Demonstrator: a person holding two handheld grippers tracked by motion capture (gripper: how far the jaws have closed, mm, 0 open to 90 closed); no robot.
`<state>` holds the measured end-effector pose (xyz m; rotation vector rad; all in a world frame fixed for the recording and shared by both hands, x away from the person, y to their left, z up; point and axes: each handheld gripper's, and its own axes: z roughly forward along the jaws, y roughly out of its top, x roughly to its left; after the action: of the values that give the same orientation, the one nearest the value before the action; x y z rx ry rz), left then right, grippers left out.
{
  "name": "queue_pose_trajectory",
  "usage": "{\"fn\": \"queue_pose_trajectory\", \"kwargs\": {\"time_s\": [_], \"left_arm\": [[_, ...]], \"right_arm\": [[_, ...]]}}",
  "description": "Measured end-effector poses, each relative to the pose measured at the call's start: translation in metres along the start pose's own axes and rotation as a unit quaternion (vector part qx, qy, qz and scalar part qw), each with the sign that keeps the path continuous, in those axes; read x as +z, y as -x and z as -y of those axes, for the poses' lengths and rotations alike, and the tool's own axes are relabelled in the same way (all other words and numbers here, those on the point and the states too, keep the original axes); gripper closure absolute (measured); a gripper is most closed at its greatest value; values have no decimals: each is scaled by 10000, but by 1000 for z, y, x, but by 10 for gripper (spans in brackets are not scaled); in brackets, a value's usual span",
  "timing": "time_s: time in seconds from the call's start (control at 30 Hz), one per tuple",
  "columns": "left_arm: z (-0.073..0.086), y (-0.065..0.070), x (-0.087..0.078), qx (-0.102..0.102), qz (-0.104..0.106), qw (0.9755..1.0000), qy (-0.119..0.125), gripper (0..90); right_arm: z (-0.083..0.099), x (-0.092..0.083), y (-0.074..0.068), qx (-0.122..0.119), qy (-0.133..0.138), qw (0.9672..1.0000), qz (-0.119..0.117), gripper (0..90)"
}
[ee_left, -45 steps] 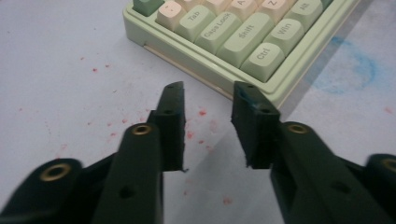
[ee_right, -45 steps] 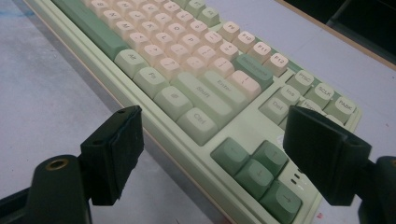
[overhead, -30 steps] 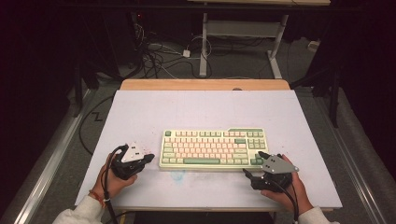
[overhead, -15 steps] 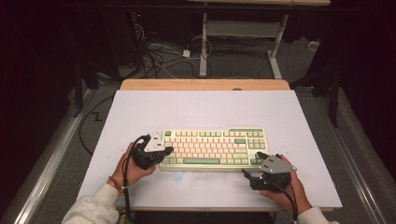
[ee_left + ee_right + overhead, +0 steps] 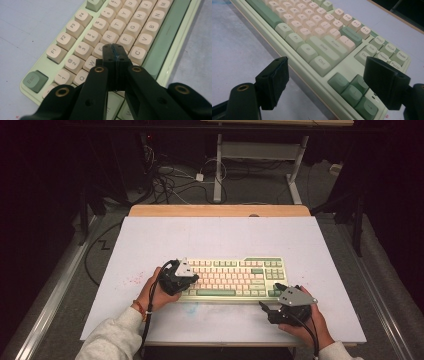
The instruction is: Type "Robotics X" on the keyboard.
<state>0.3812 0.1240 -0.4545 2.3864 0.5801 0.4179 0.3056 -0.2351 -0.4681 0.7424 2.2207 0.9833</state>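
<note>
A cream and green keyboard (image 5: 235,277) lies near the front of the white table mat (image 5: 200,240). My left gripper (image 5: 194,280) is over the keyboard's left end, with its jaws shut and nothing between them. In the left gripper view the closed tips of the left gripper (image 5: 114,48) stand over the letter keys of the keyboard (image 5: 82,32), between E and C. Whether they touch a key I cannot tell. My right gripper (image 5: 270,298) rests at the keyboard's front right corner. Its jaws are open, and in the right gripper view the right gripper (image 5: 329,75) straddles the arrow-key corner of the keyboard (image 5: 312,32).
A wooden strip (image 5: 220,210) runs along the mat's far edge. Beyond it, cables (image 5: 170,180) lie on the dark floor beside a white desk frame (image 5: 219,165). Faint red and blue marks (image 5: 132,281) stain the mat left of the keyboard.
My left hand has moved right, from the bare mat left of the keyboard onto its left end. The right hand has stayed put.
</note>
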Motion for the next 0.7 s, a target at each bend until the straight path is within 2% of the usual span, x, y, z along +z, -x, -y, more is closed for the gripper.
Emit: {"fn": "queue_pose_trajectory", "kwargs": {"time_s": [0.17,0.27,0.37,0.7], "left_arm": [[0,-1,3,-54,8,10000,-14,877],[0,-1,6,9,21,9999,-150,877],[0,-1,5,6,25,9999,-146,877],[-3,3,-6,22,-54,9999,117,875]], "right_arm": [[0,0,-1,-23,-18,10000,-12,208],[0,1,-1,-21,-40,10000,-18,209],[0,1,-1,-37,-49,10000,-22,209],[0,1,-1,-44,-44,10000,-13,209]]}}
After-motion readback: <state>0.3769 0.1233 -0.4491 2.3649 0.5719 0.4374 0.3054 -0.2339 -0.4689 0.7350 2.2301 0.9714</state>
